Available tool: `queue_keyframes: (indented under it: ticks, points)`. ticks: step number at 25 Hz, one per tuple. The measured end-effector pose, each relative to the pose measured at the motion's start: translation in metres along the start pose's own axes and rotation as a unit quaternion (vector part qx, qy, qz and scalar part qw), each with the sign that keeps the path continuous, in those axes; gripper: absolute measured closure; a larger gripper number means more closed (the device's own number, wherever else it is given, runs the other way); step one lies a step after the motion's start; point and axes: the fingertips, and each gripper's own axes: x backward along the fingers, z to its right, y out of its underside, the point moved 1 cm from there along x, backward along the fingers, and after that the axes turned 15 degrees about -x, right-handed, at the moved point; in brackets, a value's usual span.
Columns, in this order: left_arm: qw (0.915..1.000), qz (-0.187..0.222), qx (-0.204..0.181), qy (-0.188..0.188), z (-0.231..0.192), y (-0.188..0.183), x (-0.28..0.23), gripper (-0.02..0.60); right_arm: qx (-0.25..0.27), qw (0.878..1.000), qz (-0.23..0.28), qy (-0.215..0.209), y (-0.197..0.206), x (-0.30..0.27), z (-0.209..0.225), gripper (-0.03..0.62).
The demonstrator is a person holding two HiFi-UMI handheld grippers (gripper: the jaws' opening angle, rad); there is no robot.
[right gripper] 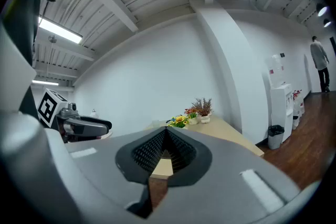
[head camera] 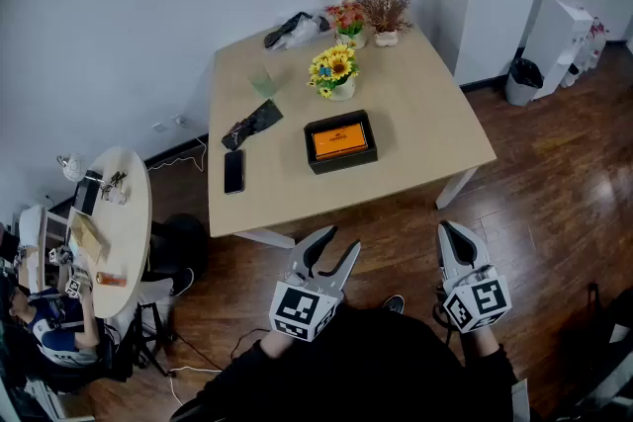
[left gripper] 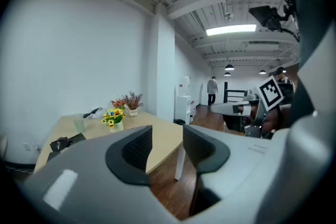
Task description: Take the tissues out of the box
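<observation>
Orange on top and black round the sides, the box (head camera: 340,141) lies flat on the table (head camera: 425,128), about in the middle. It is well apart from both of my claws. A phone (head camera: 233,171) lies to its left, a dark pouch (head camera: 252,124) is beyond the phone, and the sunflowers (head camera: 334,71) stand just behind the box. Further back are a green cup (head camera: 263,80), two more flower pots (head camera: 385,15) near the far edge, and a black bag (head camera: 292,30) beside them.

I hold both claws low over the wooden floor (head camera: 554,212), short of the table's near edge. My left claw (head camera: 339,242) has its jaws a little apart. In the left gripper view (left gripper: 167,147) only the table edge and floor show through the gap, and the pads touch nothing. My right claw (head camera: 447,234) has its jaws pressed together. In the right gripper view (right gripper: 165,152) the ridged pads meet at the tip and grip nothing.

A bin (head camera: 523,80) stands by the wall to the right. A round table (head camera: 124,212) with small clutter on it stands to the left.
</observation>
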Motion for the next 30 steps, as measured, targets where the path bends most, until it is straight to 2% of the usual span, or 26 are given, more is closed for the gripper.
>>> queue_keyframes:
  ticks: [11,19,23,30]
  points:
    - [0.9999,-0.006,-0.004,-0.012,-0.002,-0.003,-0.002,0.409,-0.001,1.0,-0.007,-0.008,-0.001,0.002,0.004,0.594]
    - [0.9992,-0.03,0.006,-0.026,-0.034,0.017,-0.005,0.403,-0.01,1.0,-0.025,-0.006,0.013,-0.018,0.005,0.594]
    - [0.9993,-0.031,0.02,-0.007,-0.055,0.028,-0.03,0.37,-0.003,1.0,-0.029,0.011,0.011,-0.037,0.012,0.594]
    - [0.9979,-0.04,0.014,0.049,-0.113,0.049,-0.098,0.341,0.021,0.997,-0.026,0.07,-0.019,-0.081,0.021,0.594]
